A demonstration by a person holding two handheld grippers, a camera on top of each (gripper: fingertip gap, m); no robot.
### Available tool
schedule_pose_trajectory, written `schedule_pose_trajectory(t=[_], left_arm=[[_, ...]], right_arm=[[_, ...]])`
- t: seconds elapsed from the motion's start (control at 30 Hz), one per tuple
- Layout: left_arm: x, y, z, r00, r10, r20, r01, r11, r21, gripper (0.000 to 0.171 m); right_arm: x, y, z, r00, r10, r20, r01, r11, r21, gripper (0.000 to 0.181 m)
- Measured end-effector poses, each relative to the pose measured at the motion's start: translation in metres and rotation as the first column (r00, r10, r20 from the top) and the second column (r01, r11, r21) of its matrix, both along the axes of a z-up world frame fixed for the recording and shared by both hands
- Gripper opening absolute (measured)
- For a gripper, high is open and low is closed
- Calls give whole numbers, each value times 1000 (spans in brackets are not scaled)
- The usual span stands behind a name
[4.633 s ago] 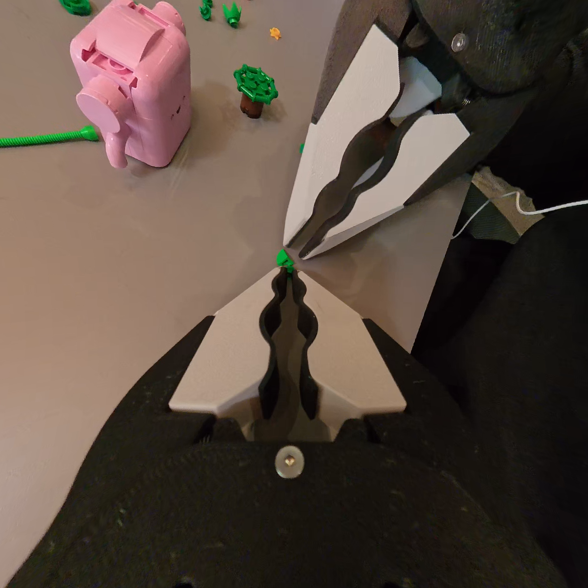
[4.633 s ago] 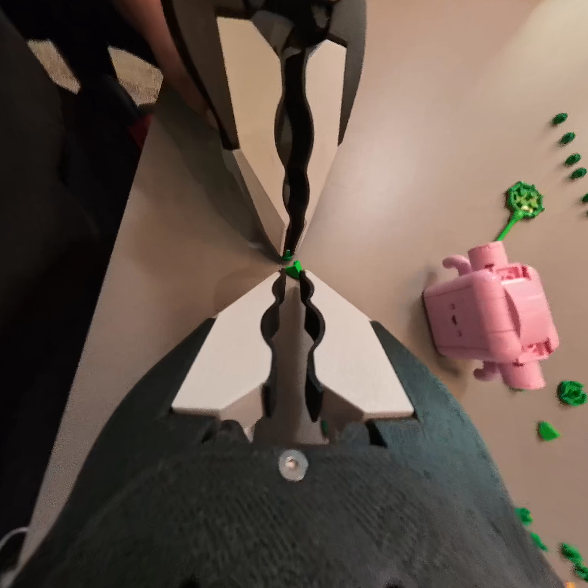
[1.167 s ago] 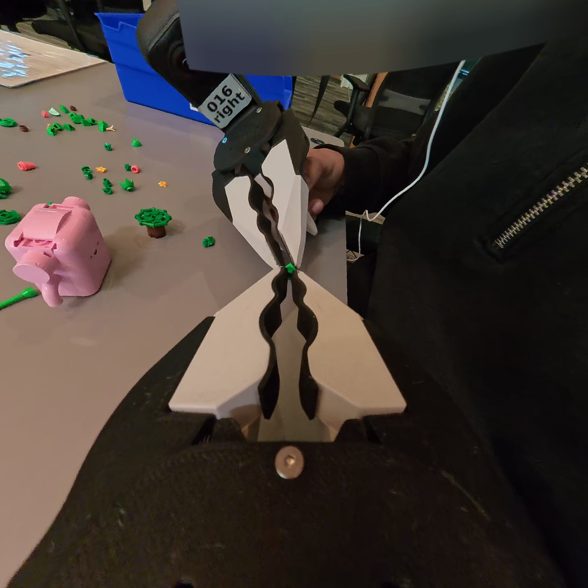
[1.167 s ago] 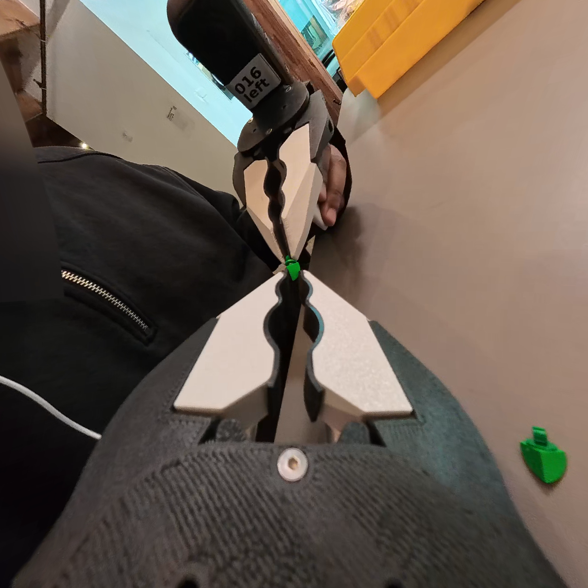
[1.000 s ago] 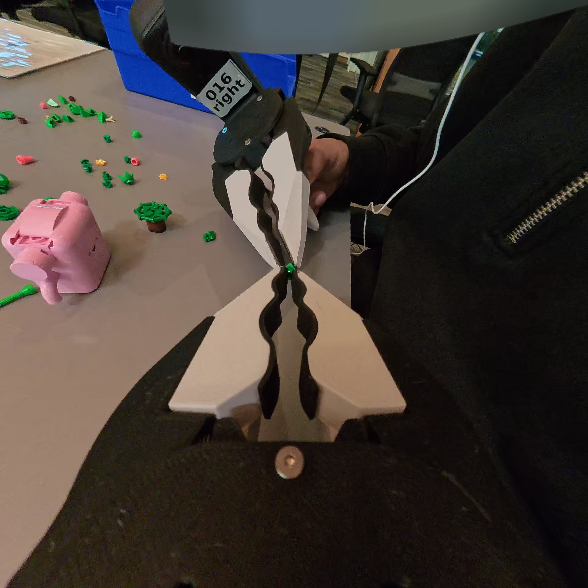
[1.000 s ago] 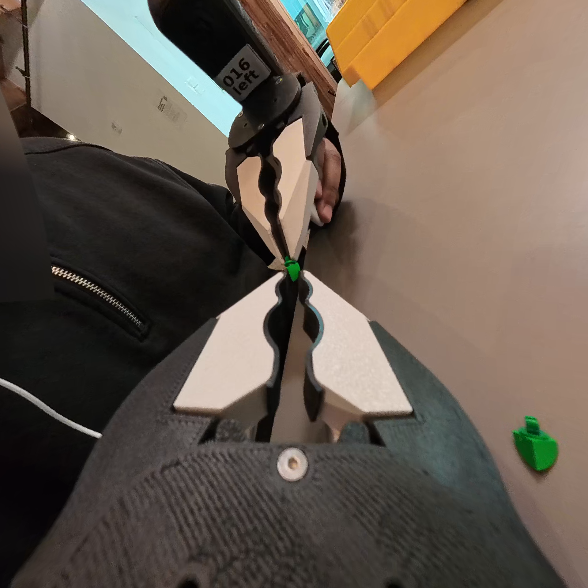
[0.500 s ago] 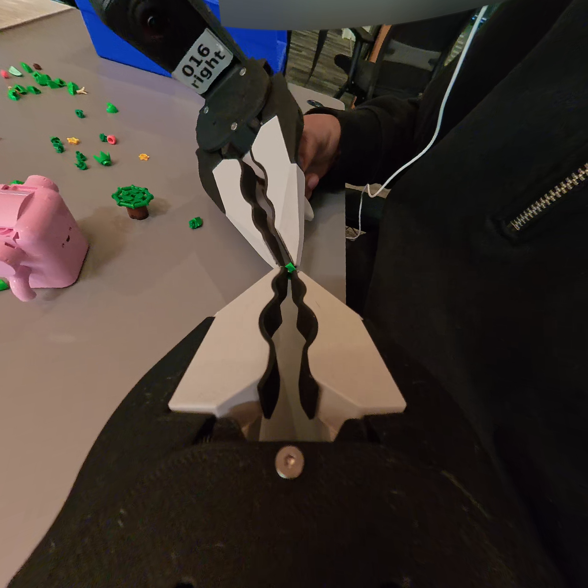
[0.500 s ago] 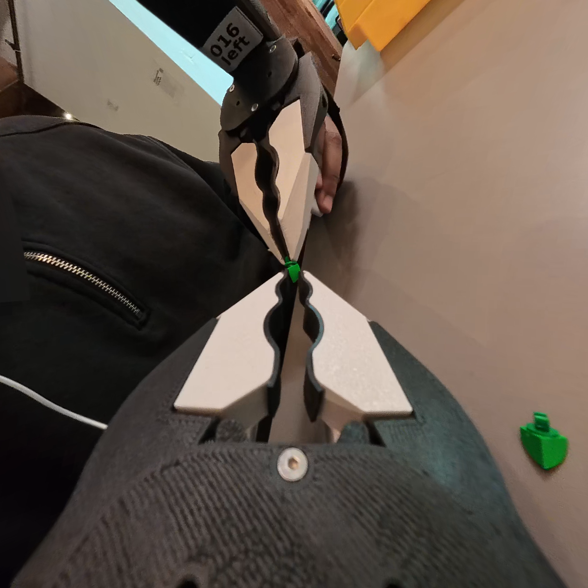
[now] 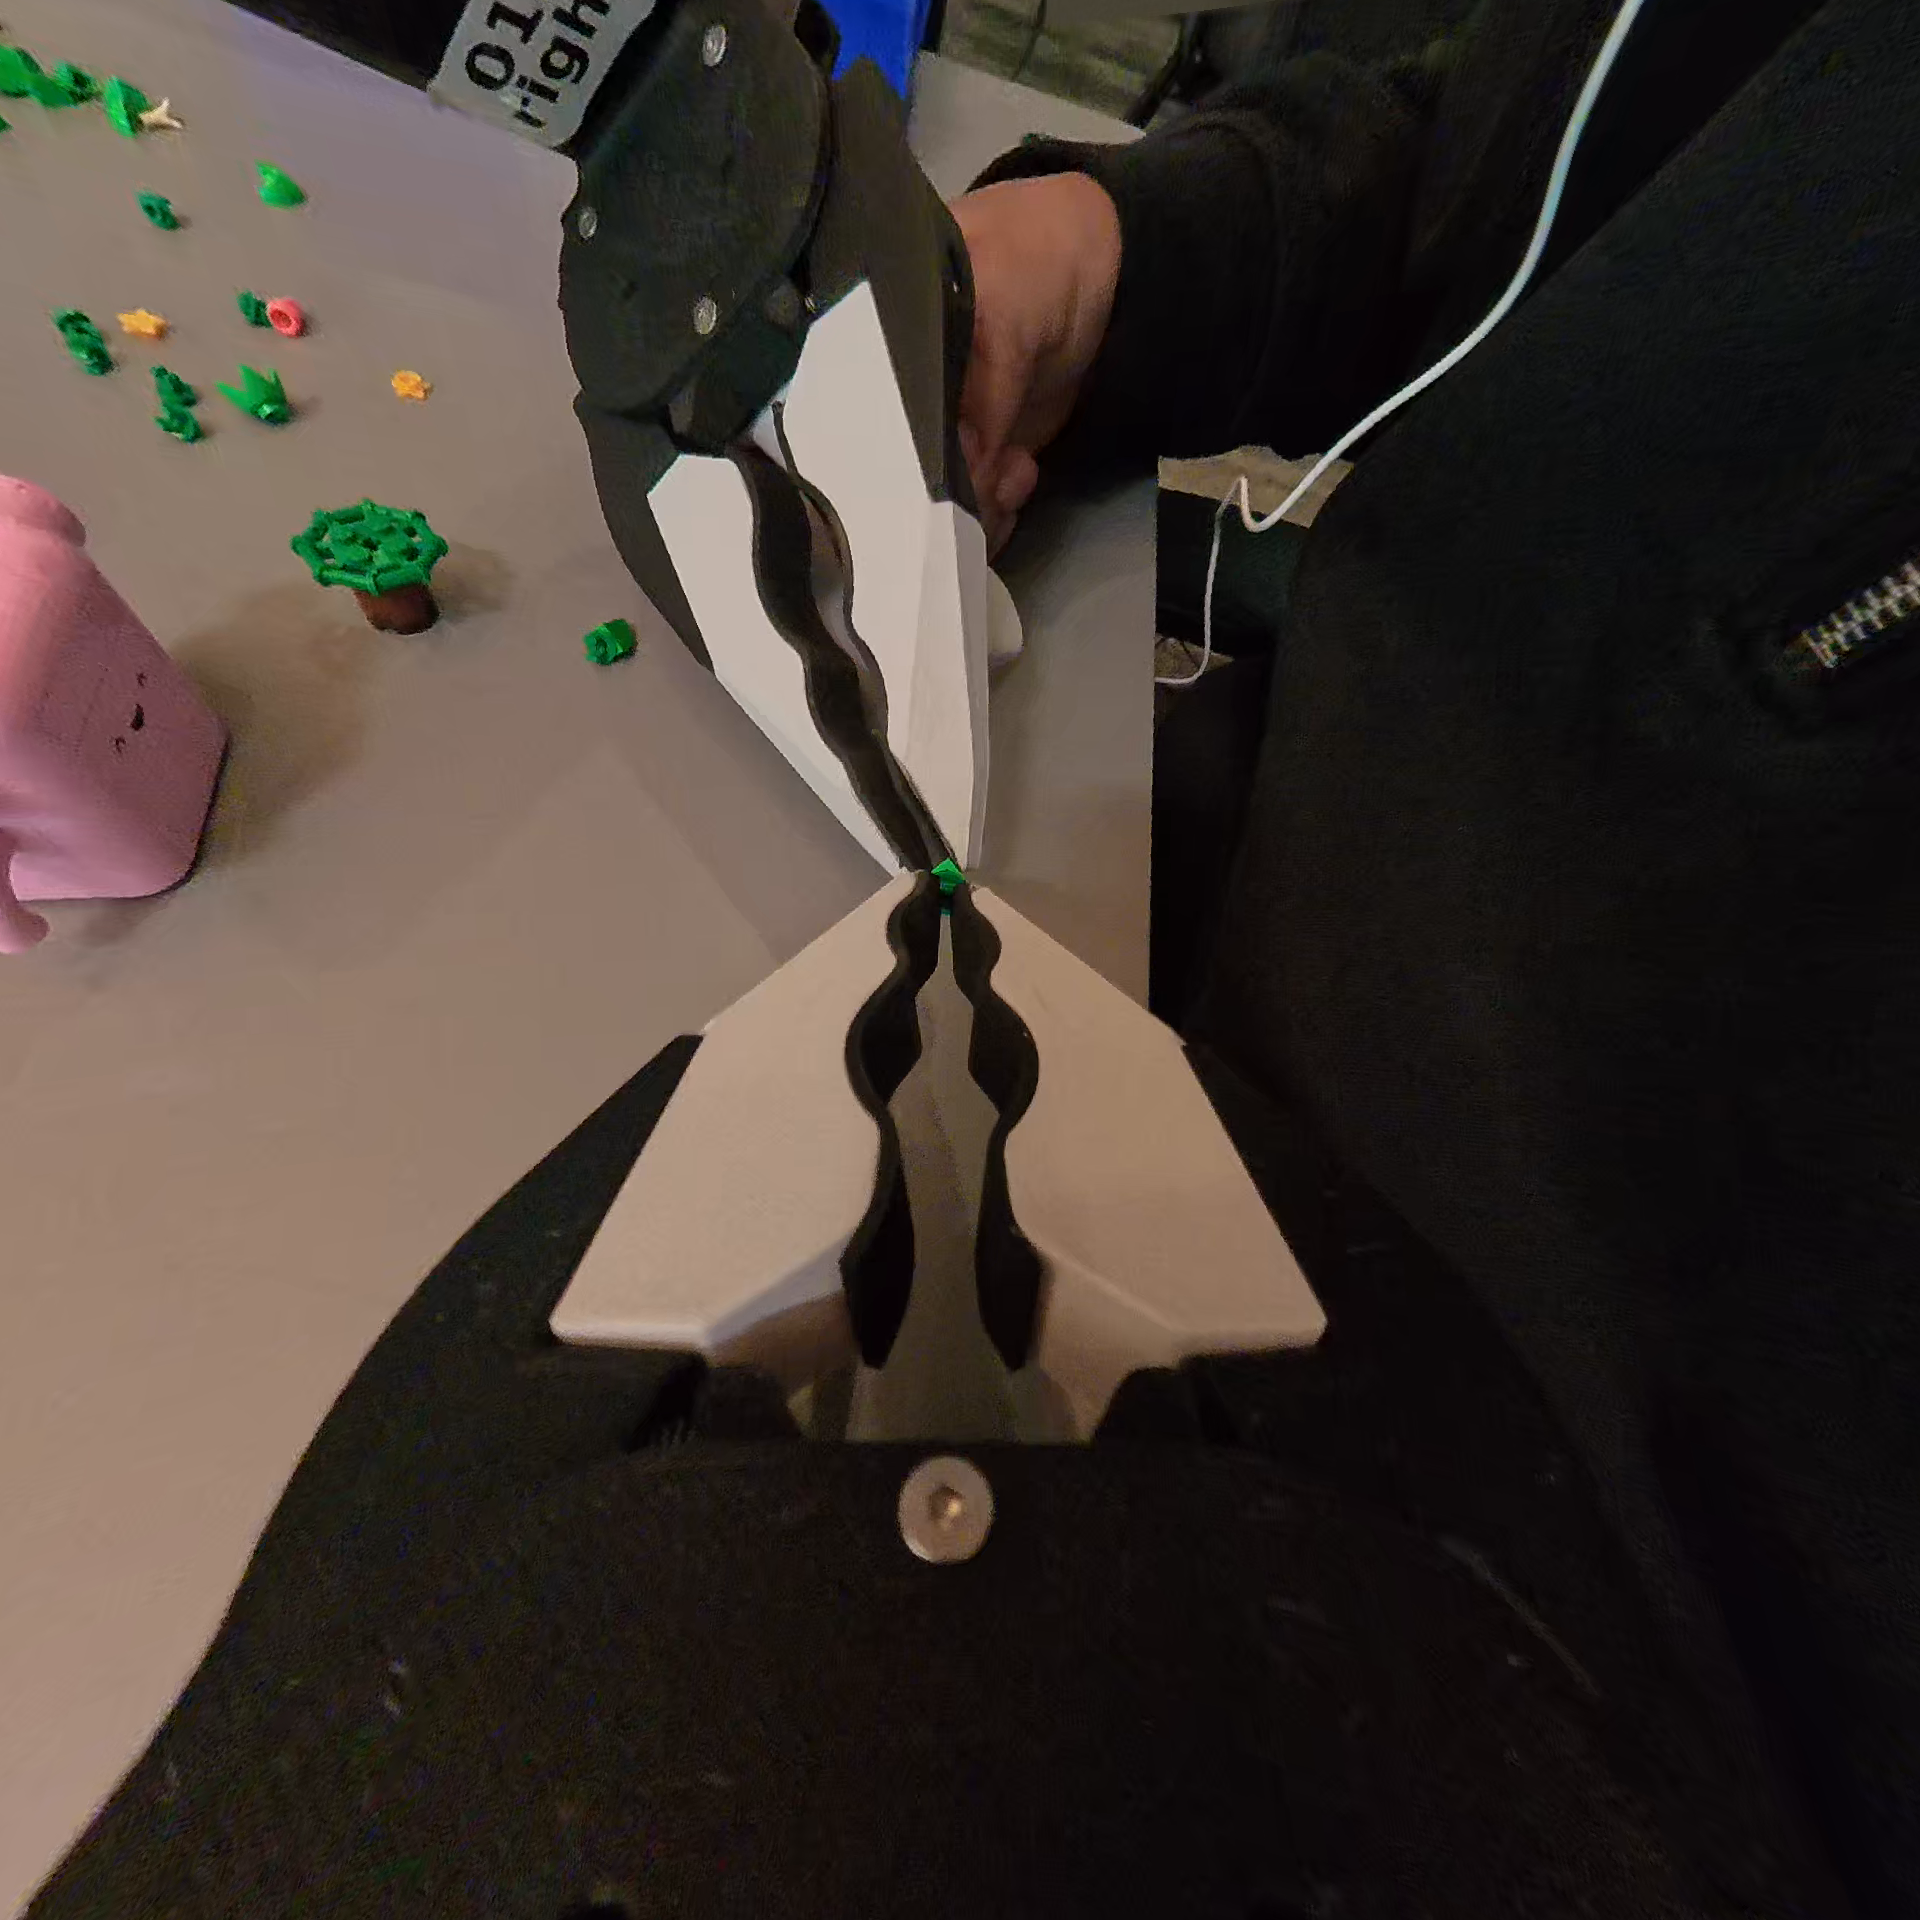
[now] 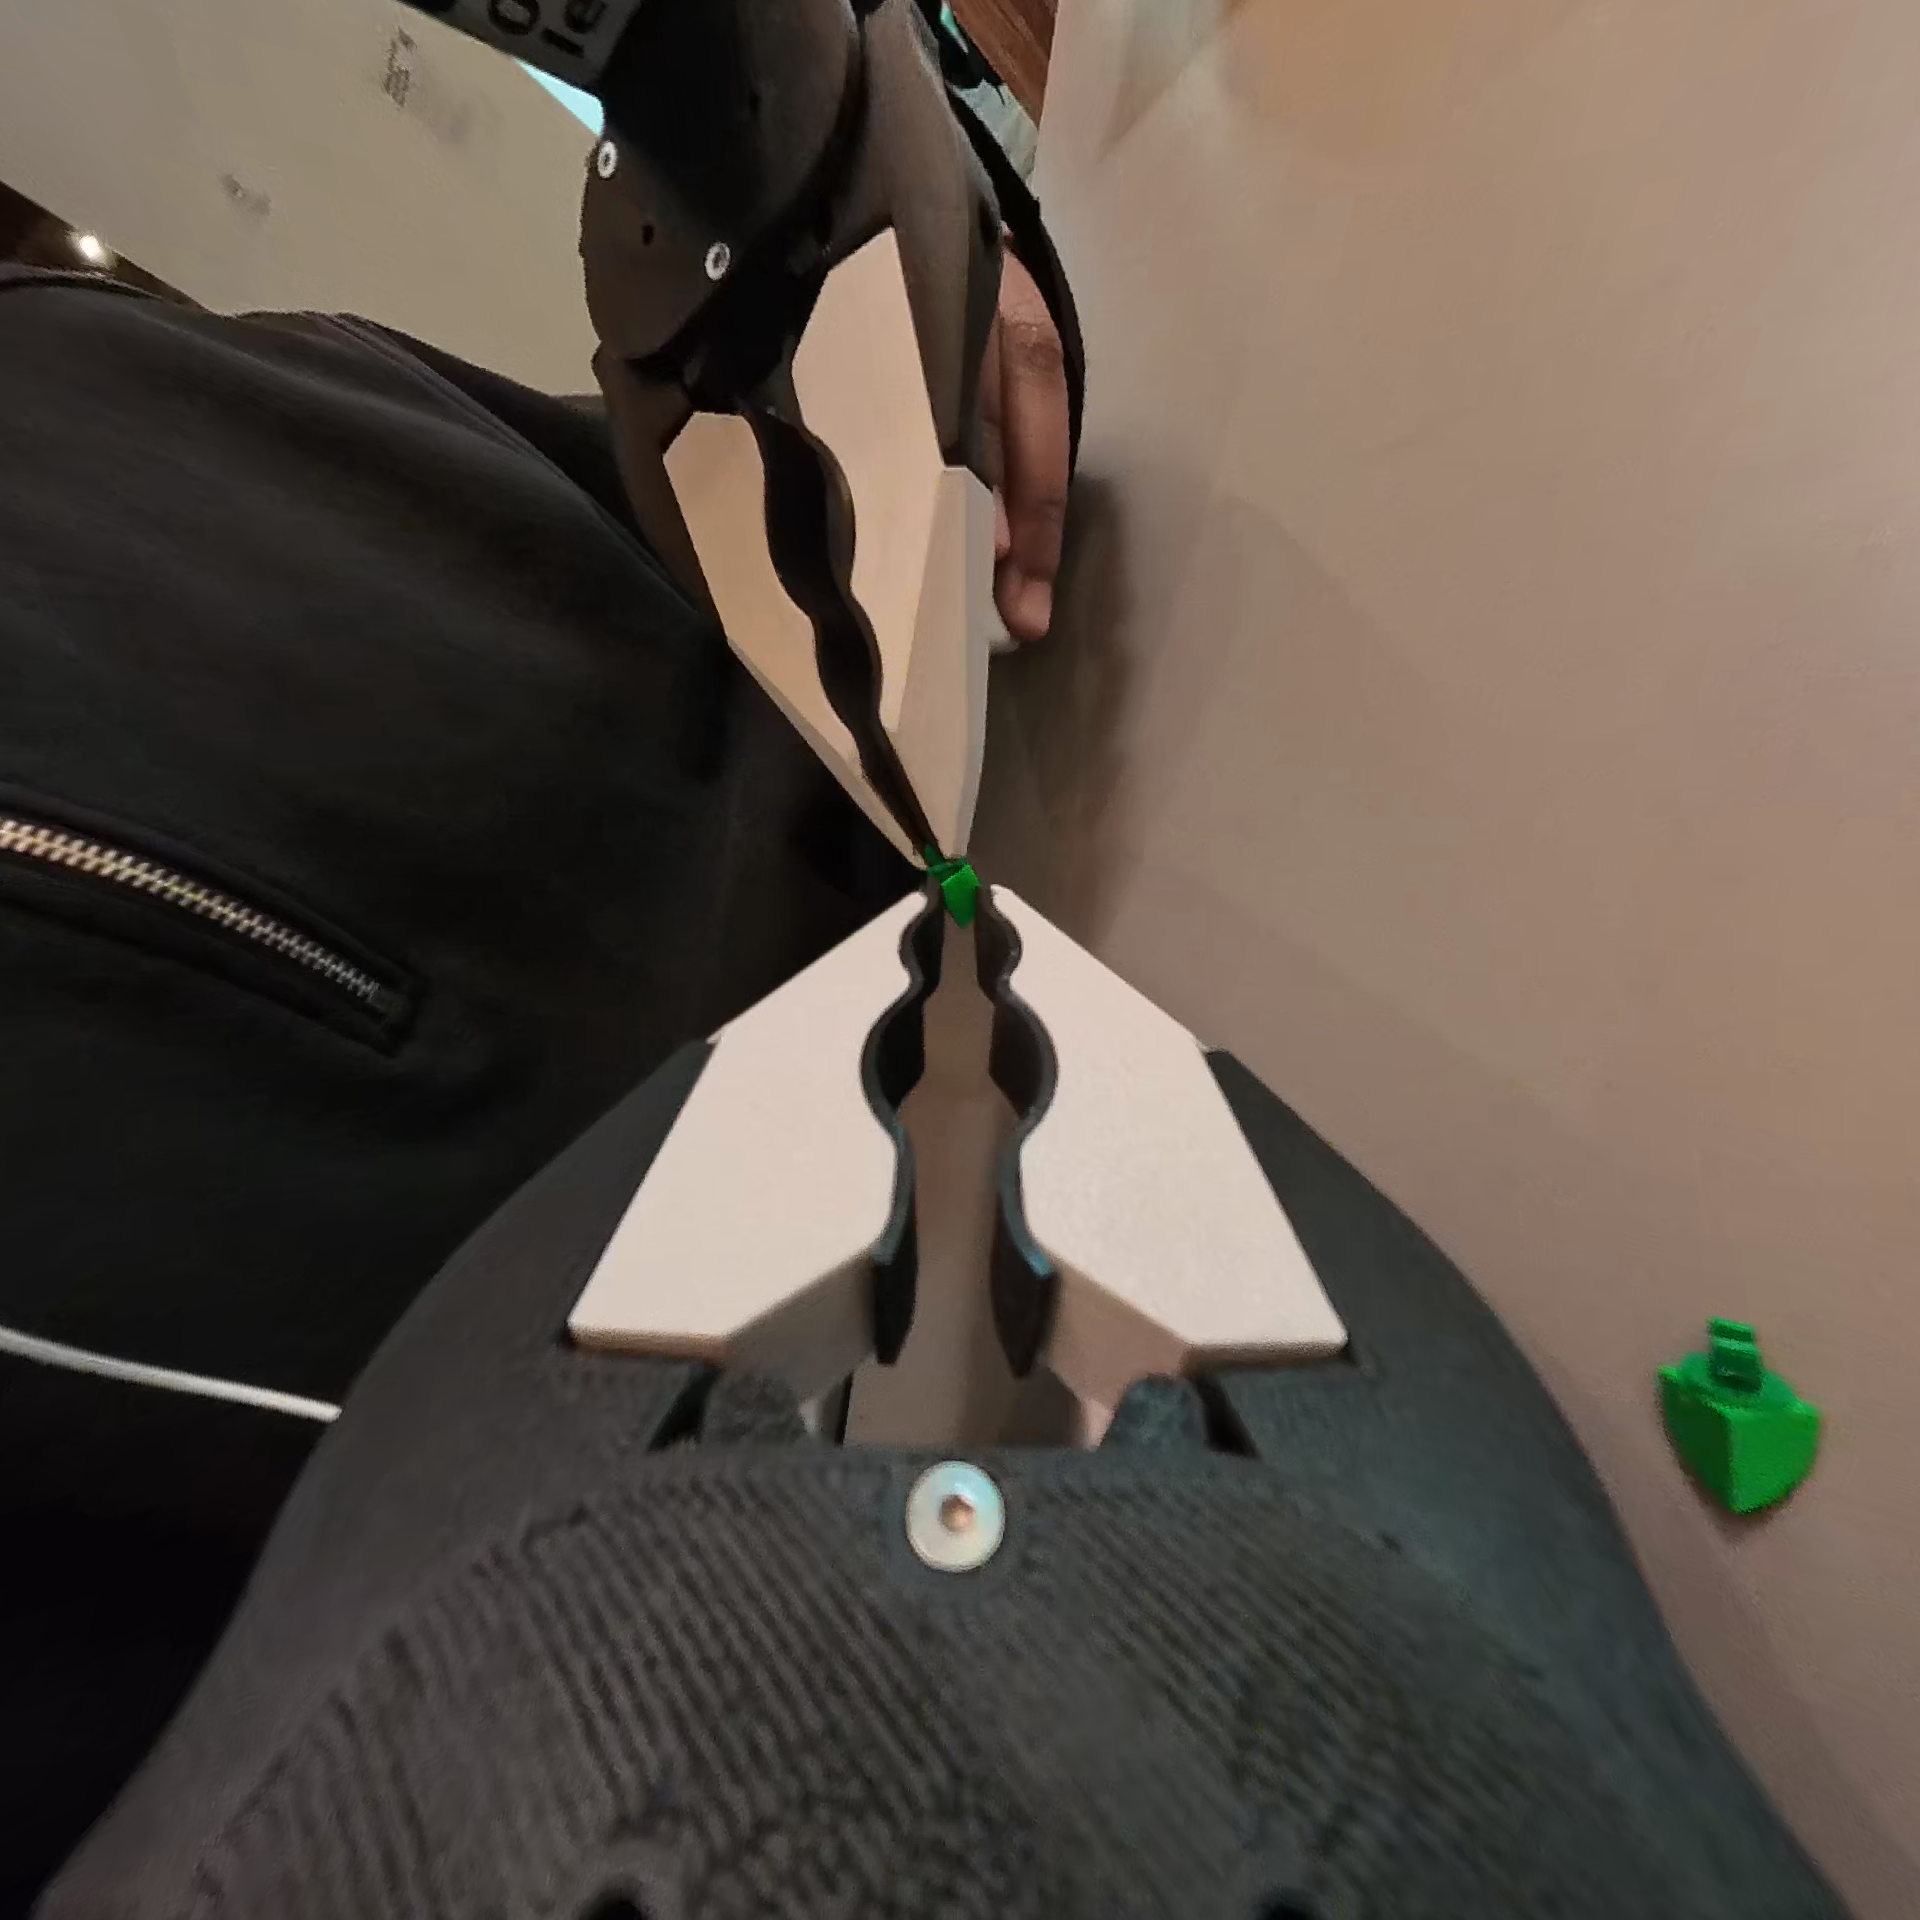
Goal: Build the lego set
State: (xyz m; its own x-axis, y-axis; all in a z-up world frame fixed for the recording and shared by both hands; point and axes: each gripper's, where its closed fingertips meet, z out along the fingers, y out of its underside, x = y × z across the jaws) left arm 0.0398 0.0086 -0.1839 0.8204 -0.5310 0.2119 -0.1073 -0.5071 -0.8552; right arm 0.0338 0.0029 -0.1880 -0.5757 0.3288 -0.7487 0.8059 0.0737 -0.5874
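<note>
My left gripper (image 9: 943, 902) and my right gripper (image 10: 957, 914) meet tip to tip above the near table edge. Both are shut, each pinching a tiny green lego piece (image 9: 945, 876) at its very tips. The two pieces touch where the tips meet, and they also show in the right wrist view (image 10: 956, 889). The right gripper (image 9: 928, 854) comes down from the top in the left wrist view. The left gripper (image 10: 928, 844) does the same in the right wrist view. Whether the pieces are joined is hidden by the tips.
A pink lego elephant (image 9: 83, 727) stands at the left on the grey table (image 9: 416, 935). A small green tree (image 9: 369, 551) and a green bit (image 9: 608, 641) lie beyond it, with several loose pieces farther back. A green leaf piece (image 10: 1735, 1429) lies to my right. A person in black sits close. My left and right fingertips are right by each other. Left tips and right tips are each some 15 centimeters from the small green tree (image 9: 369, 551).
Both grippers stay shut and tip to tip on the green pieces. The pair has tilted since a second ago, so each view shows the other gripper closer and steeper.
</note>
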Motion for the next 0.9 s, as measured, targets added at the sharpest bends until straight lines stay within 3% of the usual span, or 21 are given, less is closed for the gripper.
schedule_pose_trajectory(t=[0.5, 0.83, 0.9], left_arm=[[5, -4, -29, 989, -49, -137, 30, 989, -142, 0], [1, -3, -24, 995, -23, -92, 10, 991, -135, 0], [-5, -1, -14, 999, 13, -32, -16, 996, -91, 0]], right_arm=[[4, -5, -27, 999, 36, 27, -41, 979, 201, 3], [-2, -3, -21, 1000, -12, -26, 17, 983, 184, 5], [-8, 0, -5, 993, -61, -98, 71, 992, 108, 17]])
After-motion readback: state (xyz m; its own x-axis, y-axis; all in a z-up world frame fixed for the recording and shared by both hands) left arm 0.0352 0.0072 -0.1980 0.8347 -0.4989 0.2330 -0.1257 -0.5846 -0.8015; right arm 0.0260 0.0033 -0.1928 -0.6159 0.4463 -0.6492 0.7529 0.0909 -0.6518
